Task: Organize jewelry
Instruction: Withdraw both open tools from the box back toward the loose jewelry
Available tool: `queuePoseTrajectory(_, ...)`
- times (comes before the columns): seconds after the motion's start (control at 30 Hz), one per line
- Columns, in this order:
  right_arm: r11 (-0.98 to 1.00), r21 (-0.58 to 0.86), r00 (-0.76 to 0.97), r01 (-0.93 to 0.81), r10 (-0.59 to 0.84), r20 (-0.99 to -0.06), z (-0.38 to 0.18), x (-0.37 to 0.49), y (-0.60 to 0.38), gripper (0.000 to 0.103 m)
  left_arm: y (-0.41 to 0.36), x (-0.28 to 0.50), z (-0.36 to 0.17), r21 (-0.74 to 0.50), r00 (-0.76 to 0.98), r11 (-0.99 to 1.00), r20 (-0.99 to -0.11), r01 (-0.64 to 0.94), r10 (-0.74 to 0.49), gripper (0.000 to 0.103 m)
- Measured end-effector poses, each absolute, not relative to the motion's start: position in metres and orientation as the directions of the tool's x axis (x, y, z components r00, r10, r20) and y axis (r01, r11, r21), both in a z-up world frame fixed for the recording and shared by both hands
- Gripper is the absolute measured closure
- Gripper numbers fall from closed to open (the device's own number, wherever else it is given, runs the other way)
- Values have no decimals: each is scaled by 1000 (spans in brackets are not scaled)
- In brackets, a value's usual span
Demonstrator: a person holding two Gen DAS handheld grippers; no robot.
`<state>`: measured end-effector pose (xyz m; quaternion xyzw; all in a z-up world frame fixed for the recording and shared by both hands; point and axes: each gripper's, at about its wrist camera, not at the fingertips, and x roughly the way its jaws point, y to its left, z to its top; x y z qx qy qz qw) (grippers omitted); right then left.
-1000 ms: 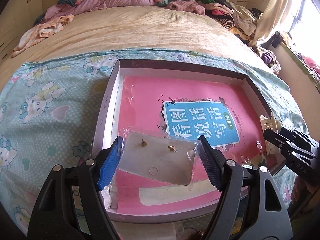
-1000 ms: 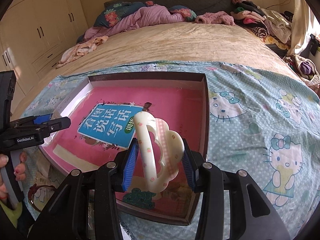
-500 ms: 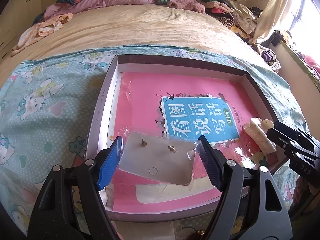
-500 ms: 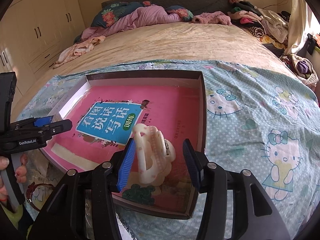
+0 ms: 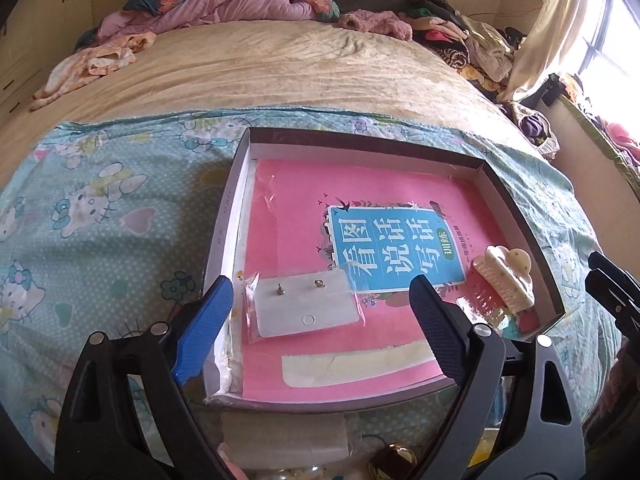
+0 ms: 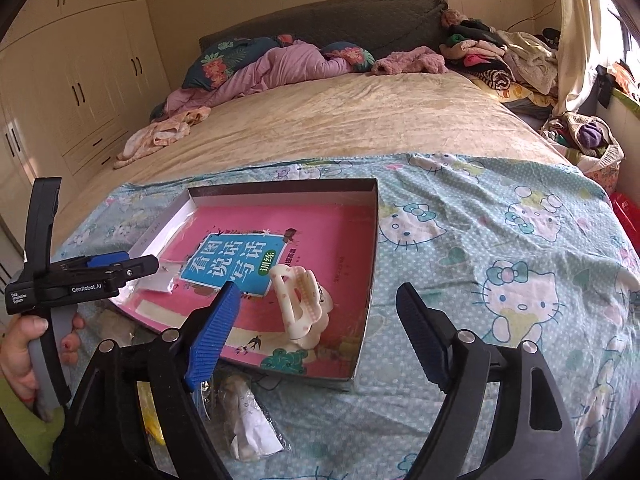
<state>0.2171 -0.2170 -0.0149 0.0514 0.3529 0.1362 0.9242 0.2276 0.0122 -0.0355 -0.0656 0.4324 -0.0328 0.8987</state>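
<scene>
Earring card [image 5: 306,308] and hair claw [image 5: 505,280] lie inside the box [image 5: 224,224]; both grippers' jaws are opening, gripping nothing

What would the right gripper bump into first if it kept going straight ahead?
Probably the cream hair claw lying in the box; it sits just ahead between the right gripper's opening jaws, untouched. Depth is uncertain.
</scene>
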Motion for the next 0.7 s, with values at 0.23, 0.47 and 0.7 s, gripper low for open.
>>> queuePoseTrajectory(0.23, 953, 192, 750, -235, 303, -588, 14, 198, -220, 17, 28, 203, 2, -176, 690, 984, -717, -34, -104, 10)
queuePoseTrajectory(0.47, 947, 186, 771, -263, 322, -549, 35, 178, -216, 17, 40, 175, 32, -214, 746, 975, -658, -55, -102, 10)
queuePoseTrajectory(0.7, 941, 179, 780, -288, 339, -526, 49, 161, -212, 17, 45, 147, 51, -236, 777, 969, -622, -67, -98, 10)
